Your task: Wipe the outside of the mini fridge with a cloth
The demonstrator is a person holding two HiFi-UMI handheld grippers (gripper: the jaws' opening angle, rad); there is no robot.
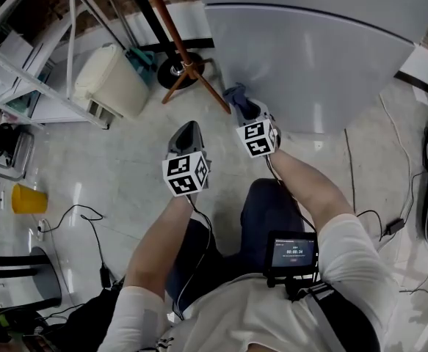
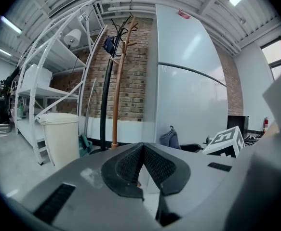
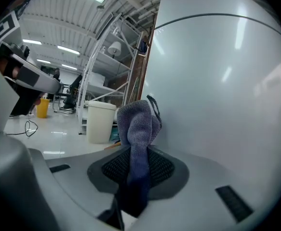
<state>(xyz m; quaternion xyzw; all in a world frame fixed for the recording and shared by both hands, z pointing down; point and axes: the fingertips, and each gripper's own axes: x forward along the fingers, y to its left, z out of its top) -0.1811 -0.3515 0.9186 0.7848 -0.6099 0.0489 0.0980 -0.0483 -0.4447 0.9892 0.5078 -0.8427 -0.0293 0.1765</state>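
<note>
Right claw (image 3: 139, 150): jaws closed on a blue-grey knitted cloth (image 3: 136, 121), which is pinched between the dark ribbed pads and stands up above the tips in a bunched fold with a small loop at its top. The cloth is held just beside the side face of the tall white smooth-sided fridge (image 3: 222, 81); whether the two touch cannot be confirmed from any view. In the head view the cloth sits at the fridge's lower left edge, close to the pale glossy floor (image 1: 118, 174). Left claw (image 2: 142, 146): jaws closed together at the tips, nothing between them, held in the air to the left of the right claw and clear of the fridge. Surroundings: a slim brown wooden coat stand (image 2: 118, 81) rises beside the fridge against a red brick wall (image 2: 133, 88); a cream plastic lidded bin (image 2: 60, 134) stands to its left, next to a white metal shelving rack (image 2: 44, 81). A small yellow bucket (image 1: 28, 199) stands on the floor, well apart from the fridge.
</note>
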